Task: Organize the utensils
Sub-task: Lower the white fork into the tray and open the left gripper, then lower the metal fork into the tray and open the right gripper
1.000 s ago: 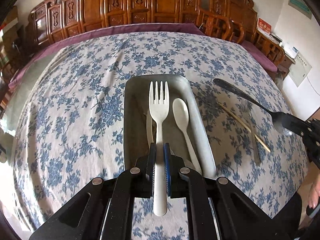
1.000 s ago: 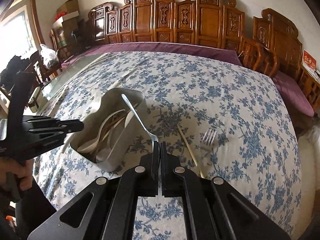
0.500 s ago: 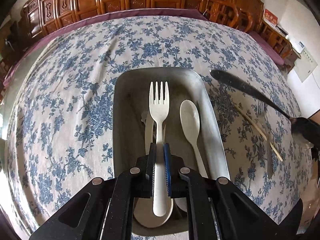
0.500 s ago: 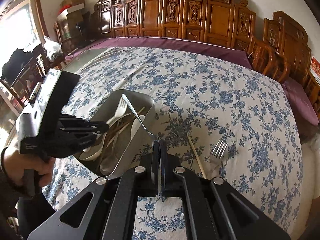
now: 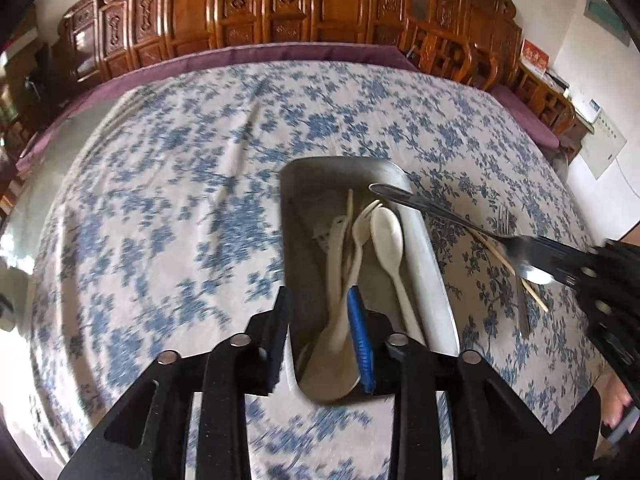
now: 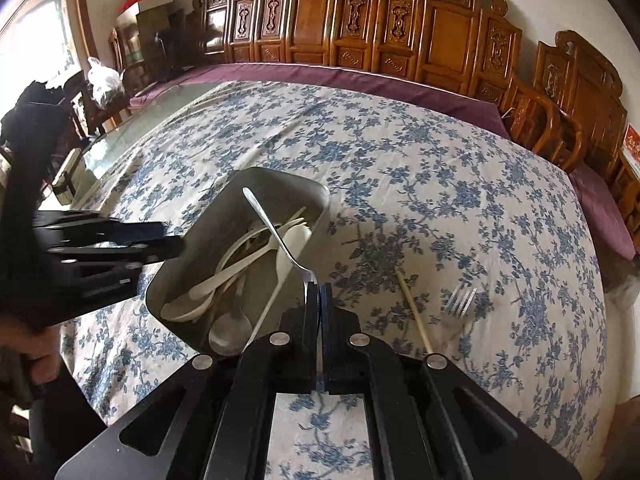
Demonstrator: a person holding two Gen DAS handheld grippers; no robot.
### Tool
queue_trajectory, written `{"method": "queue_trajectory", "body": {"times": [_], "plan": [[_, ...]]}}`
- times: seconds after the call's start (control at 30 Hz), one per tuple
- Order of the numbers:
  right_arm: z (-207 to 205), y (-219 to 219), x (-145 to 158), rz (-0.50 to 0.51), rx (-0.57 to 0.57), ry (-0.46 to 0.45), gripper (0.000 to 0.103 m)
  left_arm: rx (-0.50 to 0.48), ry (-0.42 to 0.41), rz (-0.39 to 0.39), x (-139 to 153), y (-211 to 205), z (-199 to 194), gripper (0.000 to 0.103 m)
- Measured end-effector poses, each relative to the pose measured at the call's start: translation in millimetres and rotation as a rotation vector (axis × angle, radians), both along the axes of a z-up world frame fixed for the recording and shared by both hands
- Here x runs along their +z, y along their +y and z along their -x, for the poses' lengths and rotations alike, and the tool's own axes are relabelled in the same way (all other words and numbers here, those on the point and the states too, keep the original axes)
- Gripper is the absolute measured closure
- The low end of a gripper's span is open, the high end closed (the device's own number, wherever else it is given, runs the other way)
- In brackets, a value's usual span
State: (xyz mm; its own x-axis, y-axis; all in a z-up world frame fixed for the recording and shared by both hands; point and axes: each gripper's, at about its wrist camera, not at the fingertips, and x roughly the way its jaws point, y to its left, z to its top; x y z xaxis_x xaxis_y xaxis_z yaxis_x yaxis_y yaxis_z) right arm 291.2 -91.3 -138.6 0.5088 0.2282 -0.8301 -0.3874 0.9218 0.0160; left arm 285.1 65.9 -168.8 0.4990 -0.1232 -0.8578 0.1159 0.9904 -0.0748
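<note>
Left wrist view: close above the grey rectangular metal tray (image 5: 434, 276), facing lengthwise toward carved wooden chairs (image 5: 280, 4). Right wrist view: from the tray's (image 6: 182, 276) right side, low over the blue-flowered tabletop (image 6: 460, 208), angled leftward. Shared by both: tray, tabletop, chair row (image 6: 360, 20).

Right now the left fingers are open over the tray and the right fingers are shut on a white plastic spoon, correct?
Not quite. The right gripper is shut on a metal spoon, not a white plastic one; the right wrist view shows it. The left gripper is indeed open over the tray.
</note>
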Motion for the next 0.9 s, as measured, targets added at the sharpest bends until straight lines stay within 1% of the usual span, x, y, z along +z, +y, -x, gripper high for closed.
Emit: {"method": "queue_trajectory", "body": {"times": [0.13, 0.23, 0.43, 0.53, 0.67, 0.9], "plan": [[-6.7, 21.6, -8.8, 0.030, -0.004, 0.009, 0.101, 0.014, -0.021, 0.002, 9.9, 18.1, 21.2, 0.070], [-13.3, 36.9, -14.7, 0.070, 0.000, 0.007, 0.101, 0.031, -0.034, 0.006, 14.7, 31.6, 32.1, 0.065], [-27.4, 62.7, -24.7, 0.134, 0.018, -0.003, 0.101, 0.061, -0.046, 0.009, 18.1, 50.5, 41.2, 0.065], [-29.5, 69.5, -28.6, 0.138, 0.023, -0.004, 0.101, 0.057, -0.051, 0.008, 20.0, 54.7, 45.1, 0.065], [-28.4, 70.3, -31.3, 0.130, 0.027, -0.008, 0.101, 0.048, -0.057, -0.013, 22.1, 58.9, 48.5, 0.065], [-35.9, 65.7, -35.5, 0.141, -0.005, -0.005, 0.101, 0.056, -0.048, -0.008, 18.8, 64.4, 49.1, 0.065]]}}
